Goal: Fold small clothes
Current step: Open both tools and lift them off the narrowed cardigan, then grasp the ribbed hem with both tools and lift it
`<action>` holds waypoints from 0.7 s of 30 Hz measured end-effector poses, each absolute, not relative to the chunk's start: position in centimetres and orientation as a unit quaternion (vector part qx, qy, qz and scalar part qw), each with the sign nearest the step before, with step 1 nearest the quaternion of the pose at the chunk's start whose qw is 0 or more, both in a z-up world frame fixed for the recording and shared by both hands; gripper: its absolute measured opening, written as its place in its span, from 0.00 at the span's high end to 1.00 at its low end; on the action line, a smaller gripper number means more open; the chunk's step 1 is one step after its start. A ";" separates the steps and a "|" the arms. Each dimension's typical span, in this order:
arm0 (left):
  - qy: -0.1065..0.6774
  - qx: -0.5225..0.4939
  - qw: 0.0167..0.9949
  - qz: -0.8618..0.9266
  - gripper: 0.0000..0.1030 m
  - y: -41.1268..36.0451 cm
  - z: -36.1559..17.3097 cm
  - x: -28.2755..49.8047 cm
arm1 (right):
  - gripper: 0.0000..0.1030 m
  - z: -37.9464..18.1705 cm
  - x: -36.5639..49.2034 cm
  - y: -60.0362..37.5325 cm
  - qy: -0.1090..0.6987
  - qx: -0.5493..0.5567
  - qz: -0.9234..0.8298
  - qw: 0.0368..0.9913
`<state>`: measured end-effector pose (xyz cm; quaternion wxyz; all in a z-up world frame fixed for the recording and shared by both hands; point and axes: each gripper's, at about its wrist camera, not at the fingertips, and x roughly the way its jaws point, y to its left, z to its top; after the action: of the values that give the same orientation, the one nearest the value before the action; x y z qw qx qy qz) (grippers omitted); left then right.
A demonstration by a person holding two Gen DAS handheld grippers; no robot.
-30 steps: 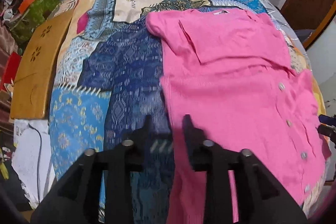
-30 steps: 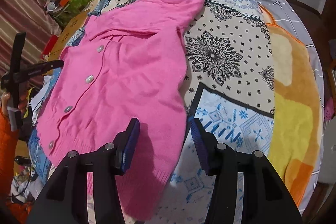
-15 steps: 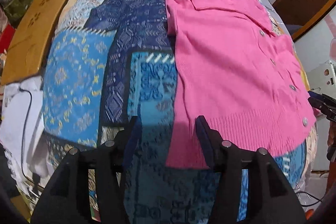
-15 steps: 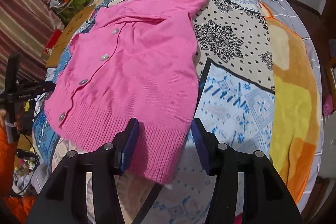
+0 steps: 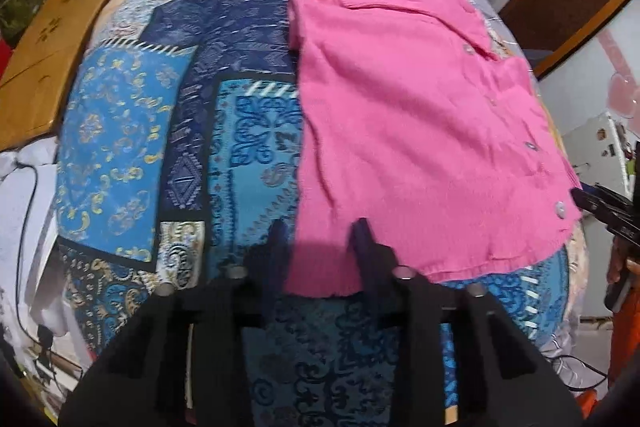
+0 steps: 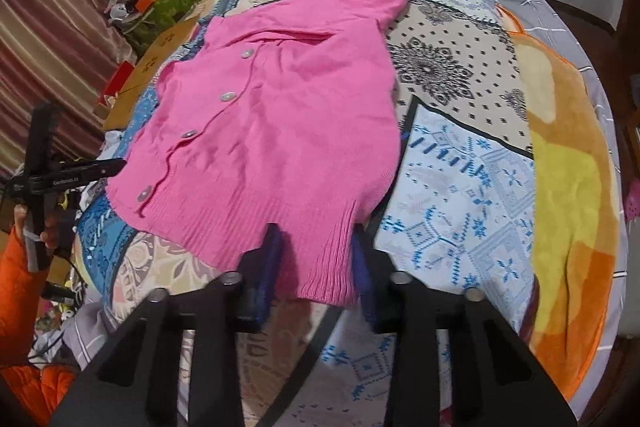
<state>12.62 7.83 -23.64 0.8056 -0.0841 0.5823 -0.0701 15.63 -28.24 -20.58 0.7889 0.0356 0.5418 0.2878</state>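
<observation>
Both grippers have drawn back toward the near hem since a second ago, so the whole pink cardigan [image 6: 280,131] now lies ahead, spread flat on the patchwork bedspread [image 5: 132,131], sleeves folded in. Each straddles one hem corner: the left gripper [image 5: 318,243] and right gripper [image 6: 316,251] stand parted, jaws not yet pinched on the knit. Judging from this, the bottom-to-collar fold is being set up; next, both should close and lift together.

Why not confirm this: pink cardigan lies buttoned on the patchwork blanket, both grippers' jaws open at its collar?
Not the collar. Both views show the left gripper and right gripper open at the ribbed hem of the pink cardigan. It is buttoned on the patchwork blanket.
</observation>
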 end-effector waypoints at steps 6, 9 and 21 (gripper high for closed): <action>0.572 -0.069 0.814 -0.078 0.92 6.6 -23.2 12.8 | 0.93 -20.4 16.0 -27.2 0.537 0.036 0.300 0.788; 0.563 -0.070 0.821 -0.070 0.93 6.4 -22.6 13.2 | 0.93 -19.7 16.0 -27.0 0.524 0.034 0.302 0.796; 0.438 -0.052 0.896 -0.046 0.94 6.2 -11.8 16.2 | 0.94 -11.8 19.0 -26.8 0.419 0.025 0.300 0.856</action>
<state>16.15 6.24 -11.76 0.8961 -0.0520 0.4384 -0.0458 18.97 -26.83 -11.81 0.8564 0.0252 0.4192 0.3003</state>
